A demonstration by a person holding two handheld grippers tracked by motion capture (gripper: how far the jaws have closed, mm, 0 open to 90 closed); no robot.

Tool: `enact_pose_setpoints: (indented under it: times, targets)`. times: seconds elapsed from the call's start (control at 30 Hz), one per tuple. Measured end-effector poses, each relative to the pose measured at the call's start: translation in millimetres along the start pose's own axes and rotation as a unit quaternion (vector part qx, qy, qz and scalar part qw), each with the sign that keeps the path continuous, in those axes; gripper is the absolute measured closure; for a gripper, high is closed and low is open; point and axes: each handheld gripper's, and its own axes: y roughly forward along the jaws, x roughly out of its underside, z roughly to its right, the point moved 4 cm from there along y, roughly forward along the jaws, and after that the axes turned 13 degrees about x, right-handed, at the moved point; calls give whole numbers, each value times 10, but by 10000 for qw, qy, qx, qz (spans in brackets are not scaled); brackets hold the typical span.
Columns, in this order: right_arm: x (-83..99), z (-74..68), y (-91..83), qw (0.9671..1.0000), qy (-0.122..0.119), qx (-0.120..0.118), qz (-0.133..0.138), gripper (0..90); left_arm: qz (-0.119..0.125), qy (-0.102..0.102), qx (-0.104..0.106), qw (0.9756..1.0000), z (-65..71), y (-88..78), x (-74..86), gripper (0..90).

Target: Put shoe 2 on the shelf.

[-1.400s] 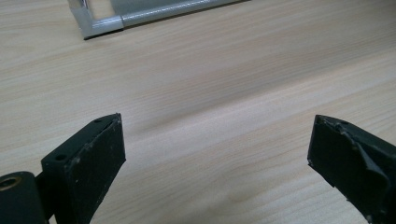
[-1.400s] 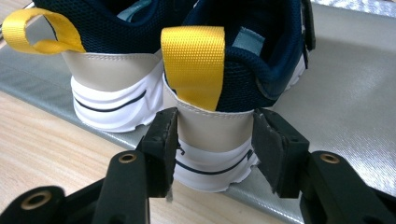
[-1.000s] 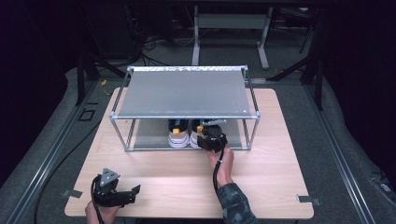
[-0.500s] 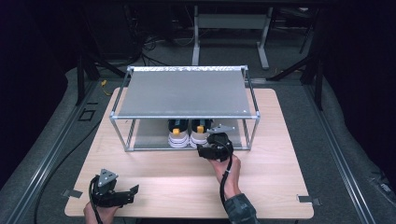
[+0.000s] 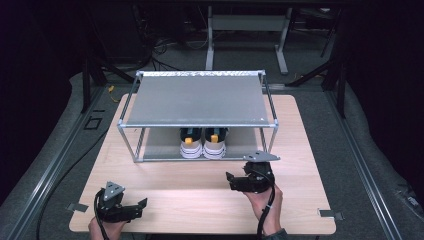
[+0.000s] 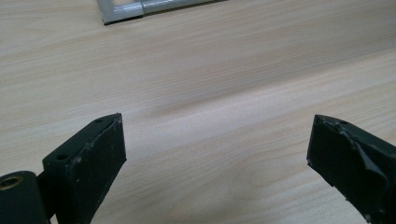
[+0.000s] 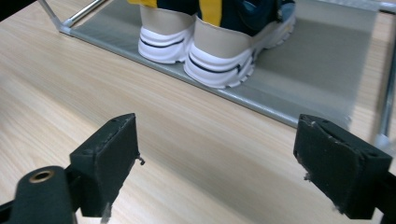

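Pale wood-grain tabletop [image 5: 200,195] lay under both of your hands, with dark floor and black stands beyond it. Nearest you, at the front left corner, your left gripper [image 5: 141,204] sat low over the bare board in your left hand [image 5: 105,227]; in the left gripper view its jaws stood wide apart with nothing between them, and one corner of the frame showed at the top edge. Your right gripper [image 5: 229,176] was further in, right of centre, held by your right hand [image 5: 262,200], its grey three-cornered plate on top and its cable trailing back along your wrist. Its jaws were also spread wide and empty, pointing left across the table.

Just beyond it stood one two-tier shoe rack of silver metal tubing with grey shelves [image 5: 197,100]. On the lower shelf [image 7: 303,56] sat one pair of white-soled sneakers with beige heels and yellow tabs [image 5: 202,142], two shoes side by side and touching, heels toward you. In the right gripper view the heels [image 7: 219,51] rested near the shelf's front edge, well apart from the jaws. The rack's front right post [image 5: 272,140] stood just beside your right gripper. The top shelf carried nothing.
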Motion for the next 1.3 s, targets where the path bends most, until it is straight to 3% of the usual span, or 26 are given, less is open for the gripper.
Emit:
enact_pose_setpoints:
  times: [0.17, 0.27, 0.43, 0.47, 0.53, 0.67, 0.7, 0.77, 0.9, 1.23, 1.3]
  targets:
    - [149, 131, -144, 9999, 14, 101, -46, 82, -10, 34, -16, 10000, 12, 2, -1, 46]
    - [263, 223, -191, 9995, 51, 300, -109, 50, -33, 24, -4, 10000, 22, 21, 22, 47]
    - [459, 390, -224, 9987, 228, 410, -215, 34, -87, 65, -39, 9999, 1, 5, 56, 50]
    - [494, 433, -233, 9976, 251, 575, -282, 31, -38, 38, -65, 10000, -11, -8, 60, 52]
    - [556, 508, -247, 9975, 370, 558, -230, 32, -9, 1, -67, 10000, -20, -20, 67, 53]
    - [700, 638, -268, 9962, 519, 625, -319, 27, -29, -29, -100, 9999, -35, -32, 101, 52]
    - [736, 671, -272, 9951, 550, 733, -361, 21, -38, -40, -113, 9999, -40, -32, 110, 51]
    - [800, 727, -269, 9951, 623, 654, -392, 14, -14, -46, -153, 9999, -50, -39, 115, 51]
    - [896, 832, -287, 9932, 717, 781, -489, 0, -21, -74, -168, 9998, -65, -57, 113, 46]
    - [1055, 1000, -318, 9895, 928, 968, -537, 0, -30, -123, -222, 9997, -90, -62, 138, 25]
    - [1073, 1007, -318, 9897, 937, 917, -574, 0, -15, -130, -224, 9997, -90, -64, 144, 18]
